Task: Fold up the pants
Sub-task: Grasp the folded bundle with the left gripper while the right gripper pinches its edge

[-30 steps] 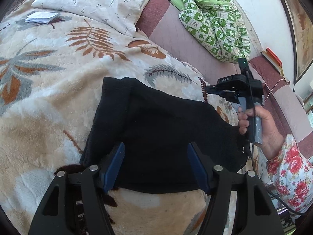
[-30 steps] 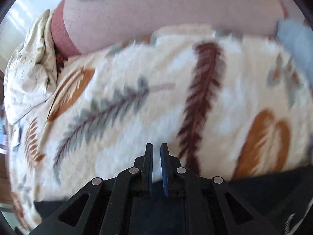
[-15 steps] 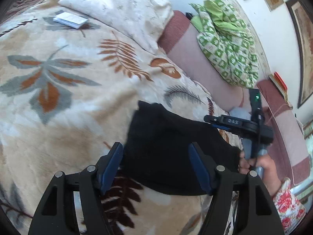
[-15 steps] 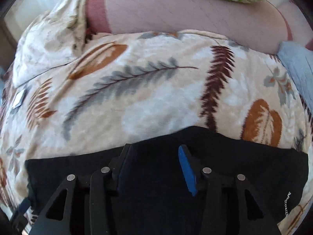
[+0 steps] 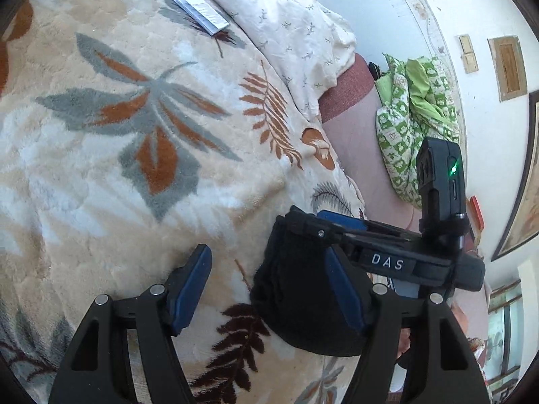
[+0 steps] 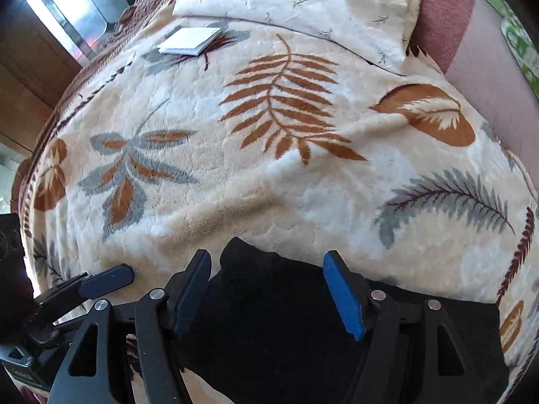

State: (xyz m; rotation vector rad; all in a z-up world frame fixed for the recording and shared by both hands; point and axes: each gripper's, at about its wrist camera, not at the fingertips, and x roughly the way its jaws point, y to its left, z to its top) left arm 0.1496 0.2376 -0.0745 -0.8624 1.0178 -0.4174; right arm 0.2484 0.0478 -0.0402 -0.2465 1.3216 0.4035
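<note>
The black pants (image 5: pixel 296 289) lie folded into a compact stack on the leaf-patterned blanket (image 5: pixel 134 175). In the right wrist view the pants (image 6: pixel 279 323) fill the lower middle. My left gripper (image 5: pixel 269 286) is open and empty, hovering over the stack's left edge. My right gripper (image 6: pixel 267 289) is open and empty, just above the pants' far edge. The right gripper also shows in the left wrist view (image 5: pixel 340 229), over the stack. One left fingertip (image 6: pixel 107 279) shows at the lower left of the right wrist view.
A cream pillow (image 5: pixel 286 30) and a white booklet (image 5: pixel 202 13) lie at the blanket's far end. A pink sofa back (image 5: pixel 350 124) with a green patterned cloth (image 5: pixel 414 128) runs along the right. The wall stands behind it.
The right gripper has opened and let go of the pants. Both grippers have drawn back and swung left, so the stack sits lower right in view.
</note>
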